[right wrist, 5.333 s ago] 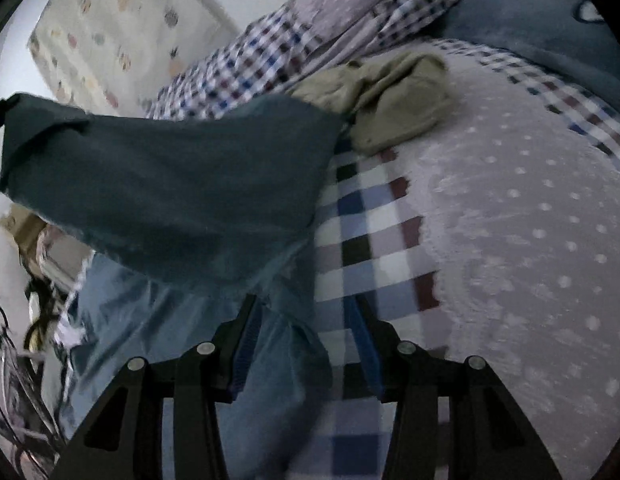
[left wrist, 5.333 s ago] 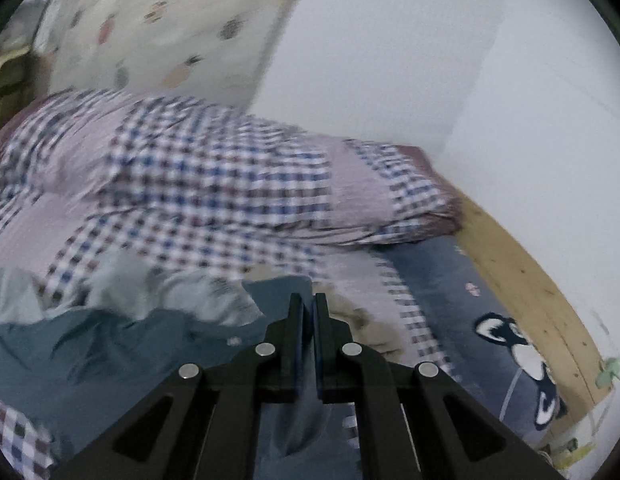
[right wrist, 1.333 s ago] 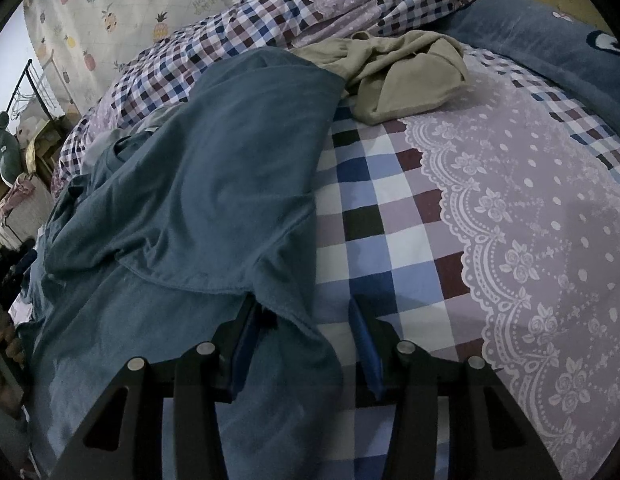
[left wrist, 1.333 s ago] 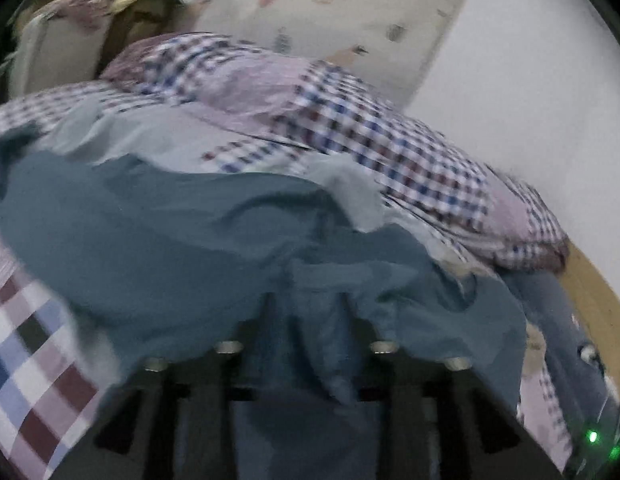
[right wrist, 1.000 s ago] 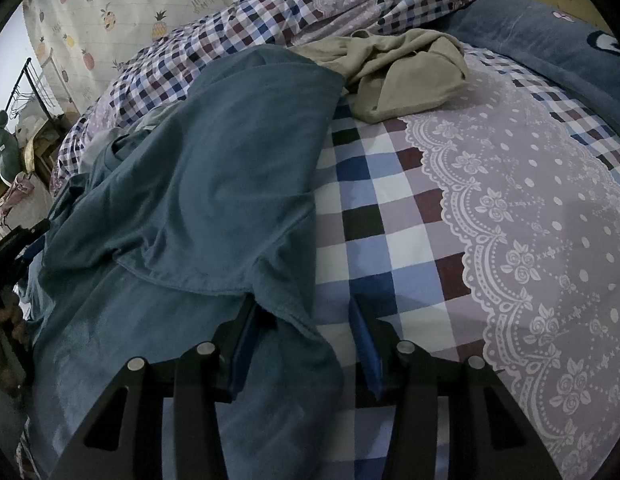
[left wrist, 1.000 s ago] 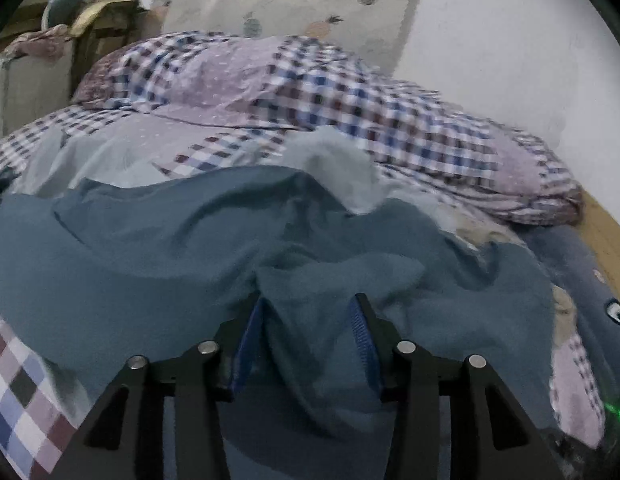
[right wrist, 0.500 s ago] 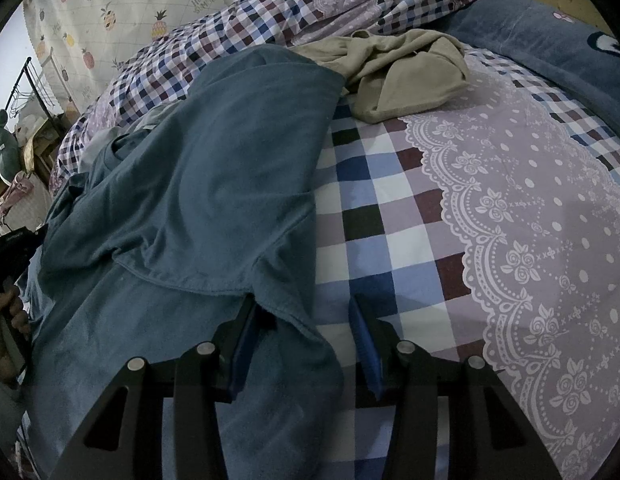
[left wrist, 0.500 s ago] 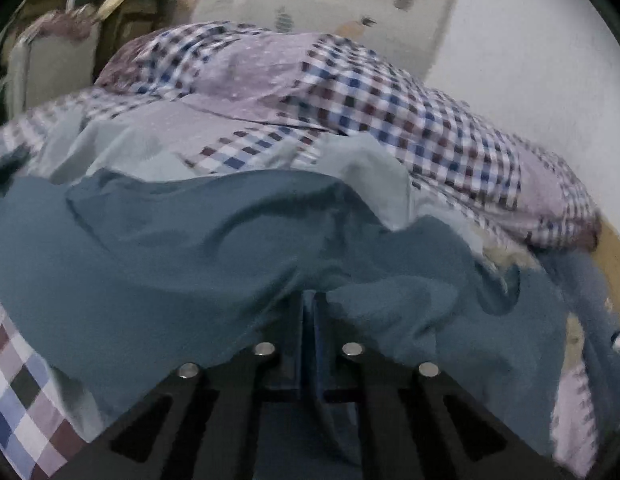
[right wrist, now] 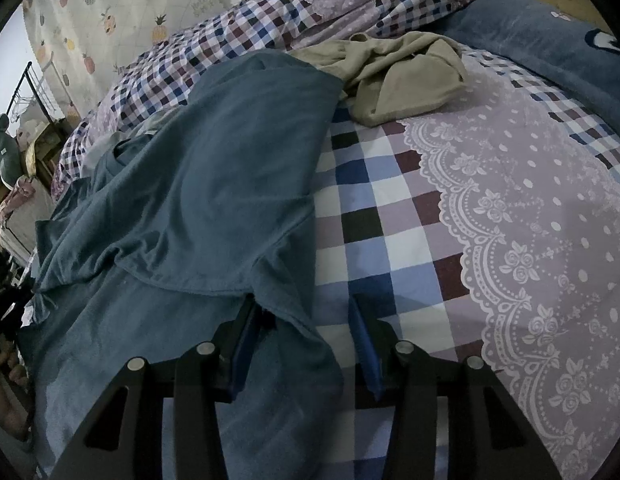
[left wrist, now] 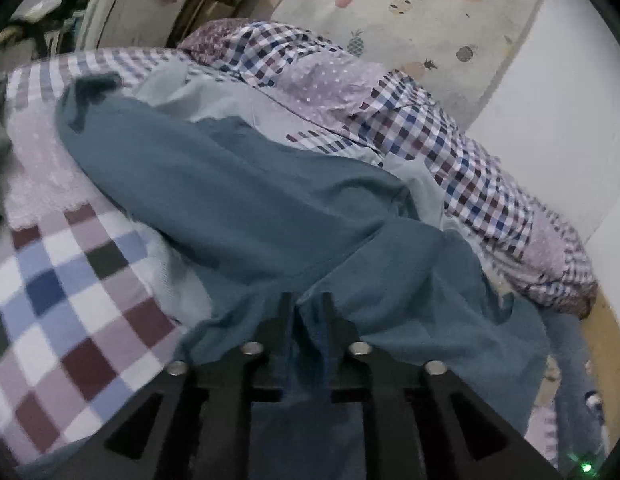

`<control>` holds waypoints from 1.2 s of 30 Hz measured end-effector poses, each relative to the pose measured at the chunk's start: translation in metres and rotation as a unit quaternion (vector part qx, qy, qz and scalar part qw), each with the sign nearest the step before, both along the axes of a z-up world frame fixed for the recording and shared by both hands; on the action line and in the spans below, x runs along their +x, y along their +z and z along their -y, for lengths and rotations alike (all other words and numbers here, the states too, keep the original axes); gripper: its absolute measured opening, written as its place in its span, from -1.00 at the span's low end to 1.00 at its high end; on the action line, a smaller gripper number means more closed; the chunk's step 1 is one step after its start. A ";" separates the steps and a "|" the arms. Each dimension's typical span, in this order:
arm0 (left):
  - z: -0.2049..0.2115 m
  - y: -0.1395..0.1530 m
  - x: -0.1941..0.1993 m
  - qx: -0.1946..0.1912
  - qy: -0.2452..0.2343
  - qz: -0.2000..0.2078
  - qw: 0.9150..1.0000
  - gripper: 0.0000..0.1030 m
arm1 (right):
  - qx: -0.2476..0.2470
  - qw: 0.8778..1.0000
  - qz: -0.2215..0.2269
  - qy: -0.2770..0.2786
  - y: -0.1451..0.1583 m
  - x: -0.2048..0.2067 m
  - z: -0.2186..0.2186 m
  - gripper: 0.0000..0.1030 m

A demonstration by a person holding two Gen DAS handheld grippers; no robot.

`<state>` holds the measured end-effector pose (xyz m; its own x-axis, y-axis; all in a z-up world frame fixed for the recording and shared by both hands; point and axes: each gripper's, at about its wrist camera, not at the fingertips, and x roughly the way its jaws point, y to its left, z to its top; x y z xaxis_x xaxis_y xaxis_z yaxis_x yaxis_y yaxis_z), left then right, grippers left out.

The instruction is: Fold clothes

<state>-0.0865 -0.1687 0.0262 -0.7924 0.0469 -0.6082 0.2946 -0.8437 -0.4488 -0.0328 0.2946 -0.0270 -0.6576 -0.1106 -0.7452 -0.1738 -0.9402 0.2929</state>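
A teal shirt [left wrist: 250, 200] lies spread and rumpled over the checked bed sheet [left wrist: 70, 300]. In the left wrist view my left gripper [left wrist: 308, 312] is shut on a bunched fold of it, and the fabric drapes over both fingers. The same teal shirt [right wrist: 214, 168] fills the left half of the right wrist view. My right gripper [right wrist: 304, 320] stands open low over the sheet. A hem edge of the shirt lies across the gap beside its left finger [right wrist: 244, 328].
A beige garment [right wrist: 405, 80] lies crumpled past the shirt. A pale grey garment [left wrist: 214, 96] shows behind the teal one. A bunched checked duvet [left wrist: 429, 128] lines the wall side. A dark blue cartoon blanket [right wrist: 529, 36] is at far right, and furniture [left wrist: 122, 20] stands beyond the bed.
My left gripper, open over the shirt a second ago, has closed on a fold of it and swung, so more checked sheet shows at left. The right gripper has stayed still and open.
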 end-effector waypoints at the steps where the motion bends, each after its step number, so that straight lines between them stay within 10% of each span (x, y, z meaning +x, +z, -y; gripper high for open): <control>1: -0.003 0.006 0.005 -0.006 -0.007 -0.001 1.000 -0.07 | 0.000 1.000 0.000 0.001 0.000 0.000 0.000 -0.06; 6: -0.021 0.037 0.044 0.006 -0.065 -0.042 0.997 0.48 | 0.010 1.000 0.000 0.007 0.001 -0.003 0.004 -0.10; 8: -0.033 0.043 0.057 0.007 -0.091 -0.057 0.994 0.56 | 0.014 1.000 -0.003 0.004 0.002 -0.001 0.004 -0.79; 10: -0.045 0.045 0.068 -0.002 -0.112 -0.070 0.991 0.60 | 0.017 1.000 -0.015 -0.017 0.009 0.007 -0.001 -0.95; 20: -0.072 0.012 0.044 0.070 -0.166 -0.015 0.984 0.60 | 0.013 0.998 0.050 -0.046 0.006 0.035 -0.024 -0.82; 27: -0.047 0.009 0.024 0.086 -0.122 -0.013 0.989 0.60 | 0.059 0.996 0.050 -0.047 0.052 0.065 -0.017 -0.18; 36: 0.016 0.008 0.019 0.143 -0.048 -0.009 0.989 0.60 | 0.041 0.992 -0.024 0.113 0.122 -0.019 0.136 -0.14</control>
